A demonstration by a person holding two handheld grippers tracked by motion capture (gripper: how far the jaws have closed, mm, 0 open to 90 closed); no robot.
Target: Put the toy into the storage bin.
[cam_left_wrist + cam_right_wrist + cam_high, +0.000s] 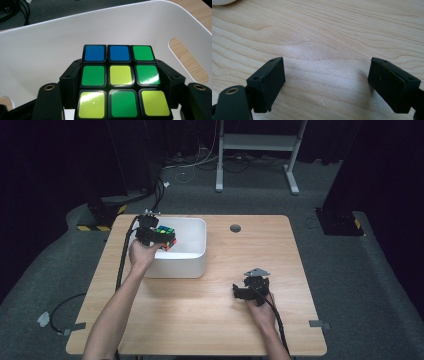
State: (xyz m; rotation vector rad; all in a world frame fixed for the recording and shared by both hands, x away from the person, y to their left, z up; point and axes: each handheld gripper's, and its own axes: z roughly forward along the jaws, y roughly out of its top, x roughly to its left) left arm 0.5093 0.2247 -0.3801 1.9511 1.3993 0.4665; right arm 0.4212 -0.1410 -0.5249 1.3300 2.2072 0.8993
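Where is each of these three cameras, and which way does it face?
High view: above the person's side, looking forward and down on the table; both forearms, left gripper and right gripper show.
Left gripper view: rides the left gripper, looking along its jaws, shut on the cube, into the bin.
Right gripper view: rides the right gripper, looking down at bare table between its open jaws.
Shared: cube and bin appear in the high and left gripper views.
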